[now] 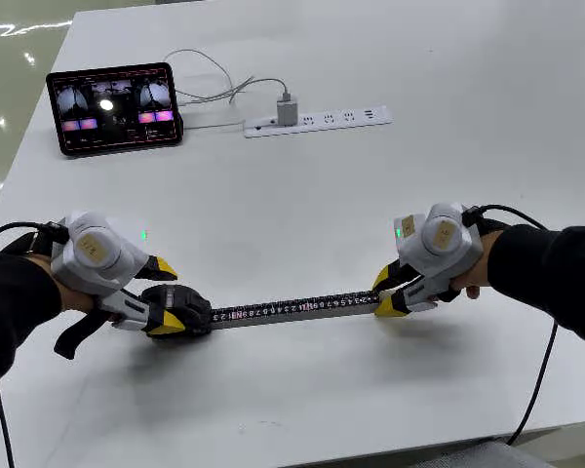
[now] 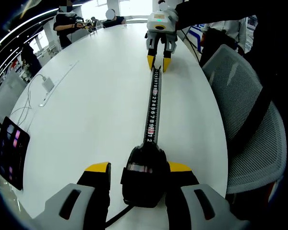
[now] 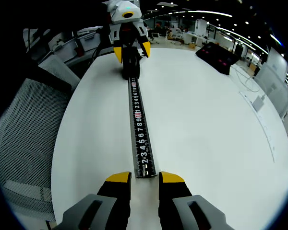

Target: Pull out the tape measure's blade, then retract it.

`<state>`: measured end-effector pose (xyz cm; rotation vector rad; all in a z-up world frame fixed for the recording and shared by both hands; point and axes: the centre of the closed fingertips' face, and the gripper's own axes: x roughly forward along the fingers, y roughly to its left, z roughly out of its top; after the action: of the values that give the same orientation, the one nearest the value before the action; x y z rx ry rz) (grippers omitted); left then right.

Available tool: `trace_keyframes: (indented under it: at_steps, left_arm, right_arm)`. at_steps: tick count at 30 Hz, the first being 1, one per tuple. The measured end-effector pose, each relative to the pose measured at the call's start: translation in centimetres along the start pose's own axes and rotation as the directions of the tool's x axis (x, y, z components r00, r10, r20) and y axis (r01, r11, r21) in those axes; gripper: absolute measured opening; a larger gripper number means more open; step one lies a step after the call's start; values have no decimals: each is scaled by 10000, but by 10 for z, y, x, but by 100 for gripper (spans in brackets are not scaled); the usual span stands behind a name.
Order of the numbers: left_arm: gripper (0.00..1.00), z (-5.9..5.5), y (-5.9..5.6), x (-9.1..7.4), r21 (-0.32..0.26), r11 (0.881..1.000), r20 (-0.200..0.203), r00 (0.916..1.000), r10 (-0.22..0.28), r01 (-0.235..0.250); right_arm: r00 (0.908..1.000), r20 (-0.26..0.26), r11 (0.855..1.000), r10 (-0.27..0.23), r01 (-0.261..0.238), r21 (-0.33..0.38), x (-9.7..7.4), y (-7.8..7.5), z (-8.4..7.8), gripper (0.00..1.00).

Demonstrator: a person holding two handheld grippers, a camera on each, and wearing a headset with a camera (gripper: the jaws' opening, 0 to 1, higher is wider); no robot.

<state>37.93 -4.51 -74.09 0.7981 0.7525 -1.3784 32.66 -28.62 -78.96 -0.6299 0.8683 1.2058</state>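
Tape measure in a black rubbery case (image 1: 178, 310) sits on the white table (image 1: 302, 195), my left gripper (image 1: 165, 297) clamped around it. Its dark numbered blade (image 1: 292, 309) lies flat, reaching my right gripper (image 1: 384, 294), whose jaws straddle the tip; pinched or loose, I cannot tell. For retracting, I'd feed that tip back slowly, blade straight.

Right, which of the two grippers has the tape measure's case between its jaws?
The left gripper grips the case; the right gripper is at the tip of the blade.
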Motion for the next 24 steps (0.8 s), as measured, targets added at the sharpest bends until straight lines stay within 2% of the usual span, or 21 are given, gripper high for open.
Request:
trace_keyframes:
  at_steps: [3,5,9,13,15,19,24]
  left_arm:
    - [44,2,2,-2,-161,9998,68,9999,85,-84]
    - [47,5,3,-3,-299,9995,194,9998,104,-98]
    - [55,7,1,-4,-485,9988,261,9997,38,-25]
    - [65,6,1,-3,-838,9964,255,9996,108,-86]
    - [67,5,2,-4,-929,9956,304,9994,188,-159]
    - [78,3,2,-4,-1267,9917,322,9991,269,-226]
    - [81,2,1,-6,-1469,9888,410,9987,307,-243]
  right_arm:
    - [10000,47,10000,-45,45,-58,-3,-2,2,19]
    - [9997,63,9994,-229,231,-273,-4,-5,2,23]
    - [9993,217,9995,-300,301,-50,-7,-6,6,27]
    - [9986,276,9985,-440,431,337,-8,-6,6,41]
    - [9977,259,9979,-623,619,173,-10,-7,6,39]
    - [9958,448,9961,-798,780,401,-14,-9,7,45]
    - [9953,421,9936,-877,844,753,-16,-10,-1,47]
